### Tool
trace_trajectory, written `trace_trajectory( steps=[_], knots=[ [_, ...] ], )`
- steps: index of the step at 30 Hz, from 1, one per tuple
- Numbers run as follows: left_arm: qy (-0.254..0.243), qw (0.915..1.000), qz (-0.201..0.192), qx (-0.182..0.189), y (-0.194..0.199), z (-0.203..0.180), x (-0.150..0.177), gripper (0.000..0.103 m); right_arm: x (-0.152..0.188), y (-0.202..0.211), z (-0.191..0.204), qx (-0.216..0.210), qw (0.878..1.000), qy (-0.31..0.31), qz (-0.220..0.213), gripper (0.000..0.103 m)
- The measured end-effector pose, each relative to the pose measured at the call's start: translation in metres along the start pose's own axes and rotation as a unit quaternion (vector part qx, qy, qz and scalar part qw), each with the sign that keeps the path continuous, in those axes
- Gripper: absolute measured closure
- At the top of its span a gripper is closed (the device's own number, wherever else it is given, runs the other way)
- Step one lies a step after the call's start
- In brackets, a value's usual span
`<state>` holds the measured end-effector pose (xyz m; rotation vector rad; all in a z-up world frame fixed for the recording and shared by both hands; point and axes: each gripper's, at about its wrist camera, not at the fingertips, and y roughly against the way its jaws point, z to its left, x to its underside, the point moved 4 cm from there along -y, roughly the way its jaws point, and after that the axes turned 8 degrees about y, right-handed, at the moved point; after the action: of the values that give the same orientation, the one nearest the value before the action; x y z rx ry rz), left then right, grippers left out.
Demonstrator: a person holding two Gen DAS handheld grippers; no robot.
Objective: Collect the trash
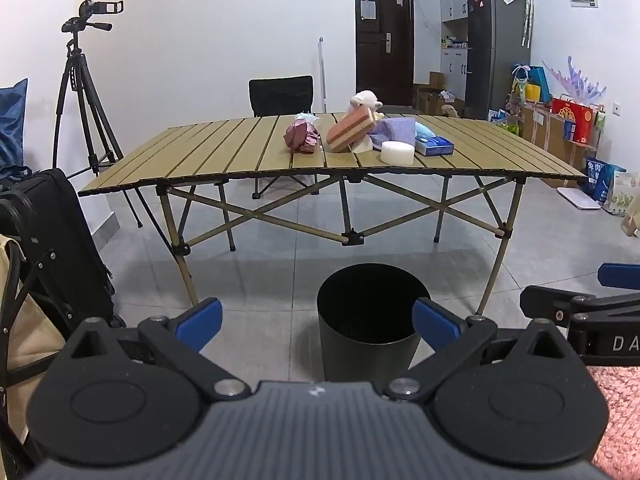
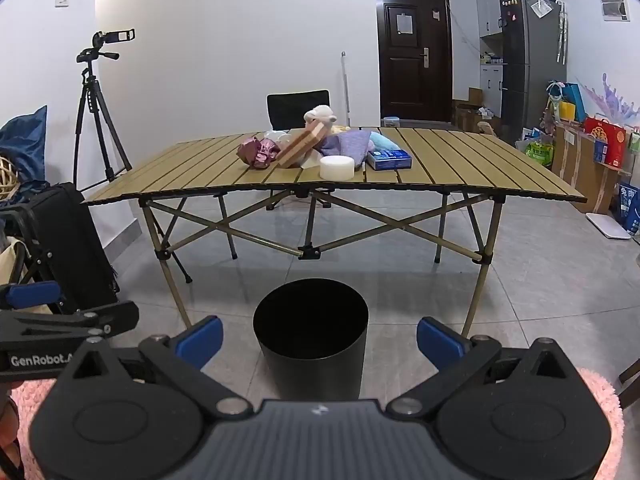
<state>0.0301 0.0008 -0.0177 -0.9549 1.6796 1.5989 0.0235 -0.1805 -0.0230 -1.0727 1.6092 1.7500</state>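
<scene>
A black round bin point(image 1: 370, 320) point(image 2: 310, 338) stands on the tiled floor in front of a slatted folding table point(image 1: 224, 148) point(image 2: 460, 160). On the tabletop lies a heap of items: a crumpled dark red wrapper point(image 1: 301, 138) point(image 2: 258, 153), a tan and orange box point(image 1: 351, 130) point(image 2: 302, 142), a white foam disc point(image 1: 397, 153) point(image 2: 337, 167), a blue packet point(image 1: 434, 146) point(image 2: 390, 159), a purple cloth point(image 1: 394, 130) point(image 2: 346, 144) and a plush toy point(image 1: 365, 100) point(image 2: 320, 114). My left gripper point(image 1: 318, 322) and right gripper point(image 2: 319, 342) both hang open and empty, well short of the table, near the bin.
A camera on a tripod point(image 1: 86, 80) point(image 2: 98, 112) stands at the left wall. A black case point(image 1: 60, 240) point(image 2: 70, 240) sits at the left. A black chair point(image 1: 281, 94) stands behind the table. Boxes and bags point(image 1: 560, 120) line the right wall by a fridge point(image 1: 496, 40).
</scene>
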Motion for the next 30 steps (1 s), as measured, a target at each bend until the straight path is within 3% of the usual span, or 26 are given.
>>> trace_trajectory(
  steps=[30],
  knots=[
    [0.0,1.0,-0.002,0.0,0.0022,0.0003,-0.0003,0.0,-0.0004,0.0032,-0.0025,0.0,1.0,-0.002,-0.002,0.0]
  ],
)
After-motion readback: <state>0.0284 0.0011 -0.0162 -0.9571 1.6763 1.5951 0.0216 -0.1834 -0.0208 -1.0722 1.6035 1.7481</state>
